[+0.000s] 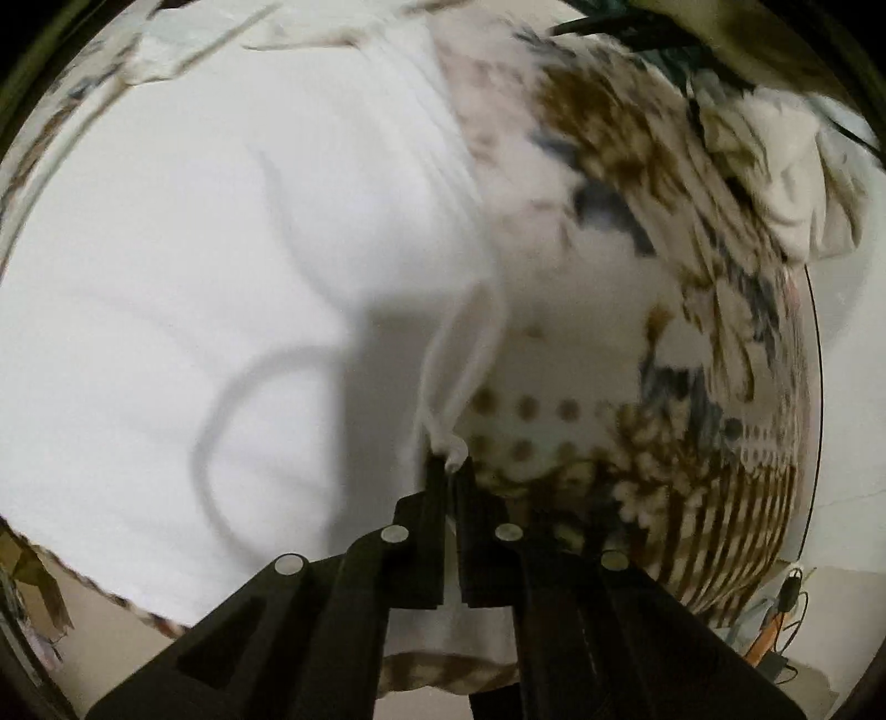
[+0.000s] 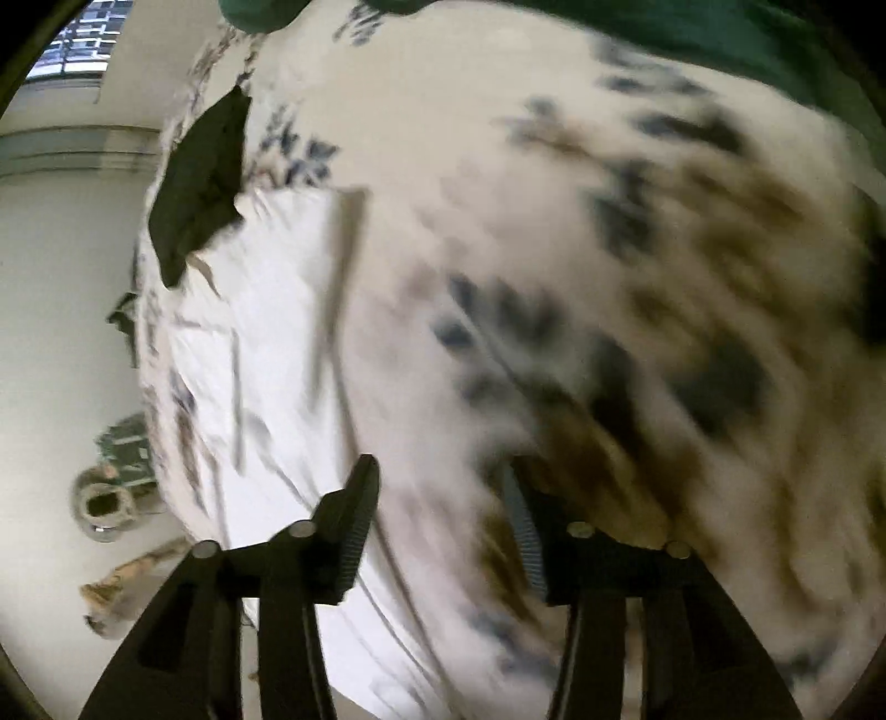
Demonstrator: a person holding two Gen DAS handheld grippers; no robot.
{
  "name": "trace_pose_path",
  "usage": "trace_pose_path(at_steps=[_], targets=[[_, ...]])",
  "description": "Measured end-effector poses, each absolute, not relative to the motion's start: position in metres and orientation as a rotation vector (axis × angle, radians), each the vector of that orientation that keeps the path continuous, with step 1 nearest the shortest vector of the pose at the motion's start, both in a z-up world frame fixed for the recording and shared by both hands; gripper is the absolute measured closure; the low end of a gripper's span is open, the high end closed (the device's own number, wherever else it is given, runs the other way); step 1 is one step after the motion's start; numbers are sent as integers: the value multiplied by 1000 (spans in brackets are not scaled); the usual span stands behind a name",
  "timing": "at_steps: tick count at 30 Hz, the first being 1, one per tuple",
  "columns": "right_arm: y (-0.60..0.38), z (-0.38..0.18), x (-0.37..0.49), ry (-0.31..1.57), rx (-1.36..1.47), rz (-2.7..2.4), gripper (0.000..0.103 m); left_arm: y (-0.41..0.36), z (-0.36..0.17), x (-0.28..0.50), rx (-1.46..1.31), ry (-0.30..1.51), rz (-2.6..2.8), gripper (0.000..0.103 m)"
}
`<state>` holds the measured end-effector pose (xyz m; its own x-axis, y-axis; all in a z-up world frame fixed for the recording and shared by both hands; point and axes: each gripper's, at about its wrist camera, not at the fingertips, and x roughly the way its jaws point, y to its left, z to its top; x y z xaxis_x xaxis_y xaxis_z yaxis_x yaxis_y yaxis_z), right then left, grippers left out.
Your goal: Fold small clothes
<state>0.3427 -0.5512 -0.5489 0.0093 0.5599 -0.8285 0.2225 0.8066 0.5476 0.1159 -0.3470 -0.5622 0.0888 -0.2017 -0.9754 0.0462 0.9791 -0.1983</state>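
Observation:
A white garment [image 1: 221,277] lies spread over the patterned bedspread [image 1: 637,277], filling the left half of the left wrist view. My left gripper [image 1: 451,465] is shut on the garment's white edge, a thin folded strip that rises from the fingertips. In the right wrist view the white garment [image 2: 277,343] lies to the left on the same bedspread [image 2: 609,277]. My right gripper [image 2: 437,476] is open and empty above the garment's edge. The view is blurred by motion.
A black cloth [image 2: 199,183] lies at the far end of the bed. A crumpled white cloth [image 1: 775,183] lies at the upper right. A green cloth [image 2: 692,33] borders the top. The floor with a round pot [image 2: 105,507] and cables [image 1: 775,626] lies beyond the bed edges.

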Motion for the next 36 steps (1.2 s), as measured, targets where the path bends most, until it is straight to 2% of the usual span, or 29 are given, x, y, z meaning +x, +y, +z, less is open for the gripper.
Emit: trace_pose_path(at_steps=[8,9,10,11,15,21,27,31,36], targets=[[-492,-611,445,1588,873,344,53,-309,-535,112,-195,1405,-113,102],[-488,-611,448,1583,863,340,59,-302,-530,107,-207,1402,-106,102],[-480,-608,452,1574,827,338,71,-296,-527,106,-222,1395,-96,102],[-474,-606,453,1572,798,337,98,-289,-522,105,-237,1392,-91,102],[-456,-575,455,1553,680,322,98,-256,-501,97,-294,1360,-57,102],[-415,-498,464,1525,521,373,99,-184,-473,86,-390,1298,26,102],[-313,-443,475,1517,361,418,99,-87,-466,83,-472,1260,139,102],[-216,-440,484,1519,251,418,99,-28,-479,85,-502,1266,194,102],[-113,-468,494,1546,130,356,99,31,-510,89,-559,1297,241,102]])
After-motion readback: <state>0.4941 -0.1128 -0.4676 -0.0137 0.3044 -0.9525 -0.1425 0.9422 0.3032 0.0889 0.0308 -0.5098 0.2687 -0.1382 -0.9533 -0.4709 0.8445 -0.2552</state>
